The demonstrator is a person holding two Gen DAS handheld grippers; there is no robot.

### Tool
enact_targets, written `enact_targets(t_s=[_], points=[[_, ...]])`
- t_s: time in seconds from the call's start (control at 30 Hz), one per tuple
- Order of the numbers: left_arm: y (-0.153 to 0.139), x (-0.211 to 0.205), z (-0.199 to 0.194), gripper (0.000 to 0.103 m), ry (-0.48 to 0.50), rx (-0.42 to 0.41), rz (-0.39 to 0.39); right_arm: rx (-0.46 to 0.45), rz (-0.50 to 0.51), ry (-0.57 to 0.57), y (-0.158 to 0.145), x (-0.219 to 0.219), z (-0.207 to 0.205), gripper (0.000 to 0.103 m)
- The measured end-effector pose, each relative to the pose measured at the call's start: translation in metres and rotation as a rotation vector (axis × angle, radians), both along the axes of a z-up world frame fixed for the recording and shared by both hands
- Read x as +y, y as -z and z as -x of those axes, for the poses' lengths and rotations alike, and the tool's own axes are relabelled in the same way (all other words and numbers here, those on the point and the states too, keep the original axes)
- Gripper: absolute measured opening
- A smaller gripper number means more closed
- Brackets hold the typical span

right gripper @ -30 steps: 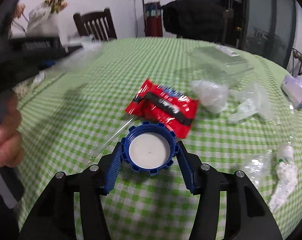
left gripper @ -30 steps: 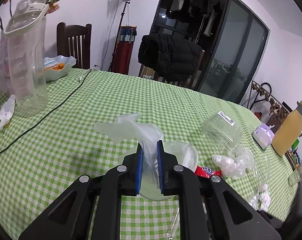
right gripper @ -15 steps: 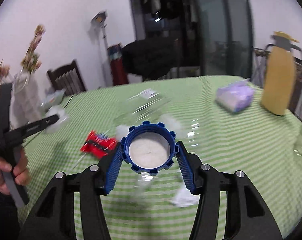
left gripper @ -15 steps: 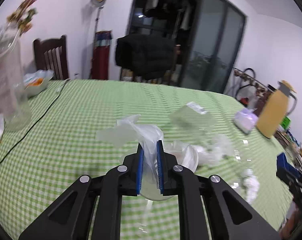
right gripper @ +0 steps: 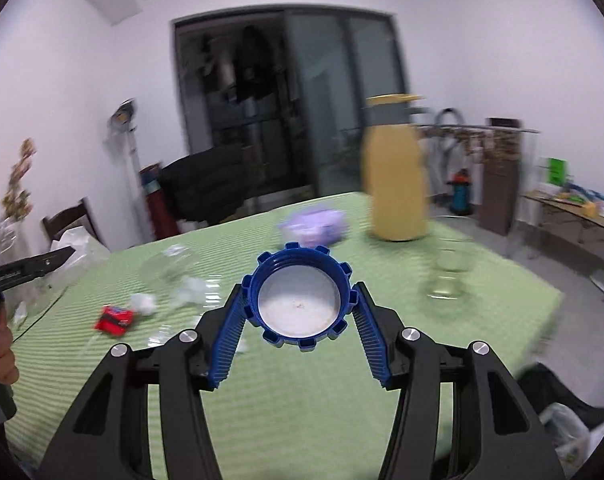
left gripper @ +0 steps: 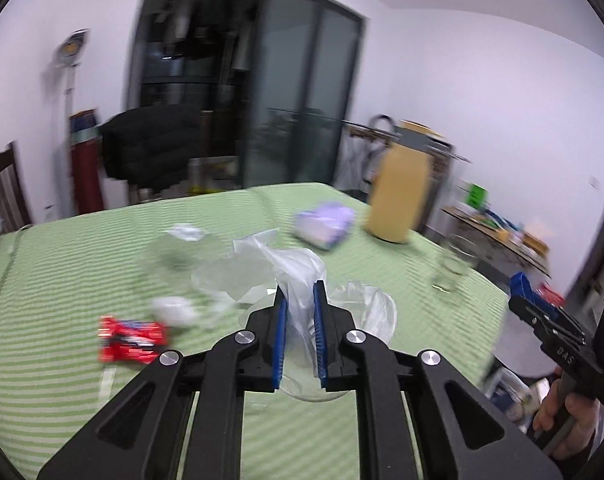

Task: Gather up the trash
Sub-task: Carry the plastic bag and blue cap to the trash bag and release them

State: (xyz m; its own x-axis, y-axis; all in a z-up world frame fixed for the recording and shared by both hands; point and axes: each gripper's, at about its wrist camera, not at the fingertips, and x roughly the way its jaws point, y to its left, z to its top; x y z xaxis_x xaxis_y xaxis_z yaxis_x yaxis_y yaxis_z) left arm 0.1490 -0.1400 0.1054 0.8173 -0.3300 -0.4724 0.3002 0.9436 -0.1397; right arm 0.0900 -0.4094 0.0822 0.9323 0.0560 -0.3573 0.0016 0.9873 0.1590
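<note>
Thin clear plastic bag (left gripper: 289, 276): limp, light, slippery; left gripper (left gripper: 298, 334) pinched tight on bunched middle, over green table (left gripper: 61, 360). Blue cap (right gripper: 299, 302): rigid, ribbed; right gripper (right gripper: 299, 336) clamped across rim, above table. Both likely secure.

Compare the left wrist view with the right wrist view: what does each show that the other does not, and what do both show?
Only the left wrist view shows the left hand-held gripper shut on a clear plastic bag.

Only the right wrist view shows the right hand-held gripper shut on a blue bottle cap, seen from its white inside, plus dried flowers at the far left.

Both show the green checked tablecloth, the red wrapper, the yellow jug, the purple pack and the dark jacket.
</note>
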Motion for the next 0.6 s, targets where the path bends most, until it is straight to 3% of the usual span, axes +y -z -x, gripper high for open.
enact_targets(t_s=[0.27,0.47,0.6], points=[[0.010,-0.134,0.037,0.010,0.291,0.043,-0.003,0.112,0.043,0.319,0.039,-0.141,0.099,0.053],[0.056,-0.241,0.062,0.010,0.512,0.149,-0.048,0.290,0.025,0.532,0.103,-0.221,0.162,0.053],[0.099,-0.303,0.071,0.010,0.623,0.252,-0.096,0.395,-0.038,0.584,0.145,-0.244,0.181,0.053]])
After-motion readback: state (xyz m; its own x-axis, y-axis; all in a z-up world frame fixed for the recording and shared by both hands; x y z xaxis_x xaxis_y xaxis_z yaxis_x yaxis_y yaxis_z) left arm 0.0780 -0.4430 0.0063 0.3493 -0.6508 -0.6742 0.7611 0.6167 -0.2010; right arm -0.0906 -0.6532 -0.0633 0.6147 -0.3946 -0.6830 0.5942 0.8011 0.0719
